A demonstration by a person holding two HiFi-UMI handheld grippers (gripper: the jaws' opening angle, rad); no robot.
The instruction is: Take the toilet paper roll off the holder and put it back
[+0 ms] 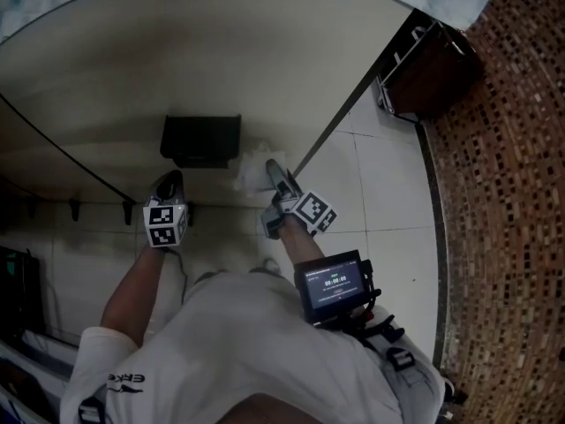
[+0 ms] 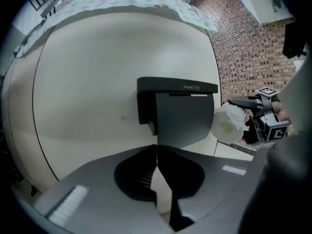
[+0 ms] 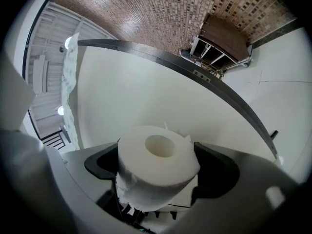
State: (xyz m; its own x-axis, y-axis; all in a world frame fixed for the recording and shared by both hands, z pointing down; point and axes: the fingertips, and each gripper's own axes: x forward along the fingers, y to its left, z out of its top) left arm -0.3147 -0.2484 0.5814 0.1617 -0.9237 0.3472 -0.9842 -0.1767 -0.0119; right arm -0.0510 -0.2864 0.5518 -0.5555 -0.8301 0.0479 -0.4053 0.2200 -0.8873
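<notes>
A black toilet paper holder (image 1: 199, 140) is fixed to the cream wall; in the left gripper view the holder (image 2: 176, 112) fills the middle, its cover hanging down. Just right of the holder, my right gripper (image 1: 272, 177) is shut on the white toilet paper roll (image 1: 251, 177), which is off the holder. In the right gripper view the roll (image 3: 146, 177) sits between the jaws of the right gripper (image 3: 160, 154), core hole facing up. My left gripper (image 1: 168, 186) hovers below the holder's left side, jaws shut and empty (image 2: 157, 151). The left gripper view shows the roll (image 2: 228, 124) to the holder's right.
A dark wooden rack (image 1: 431, 67) stands at the far right by a brown mosaic-tiled wall (image 1: 512, 201). A dark rail (image 1: 346, 115) runs diagonally along the cream wall's edge. Pale floor tiles (image 1: 388, 184) lie below. A small screen device (image 1: 334, 286) hangs at the person's waist.
</notes>
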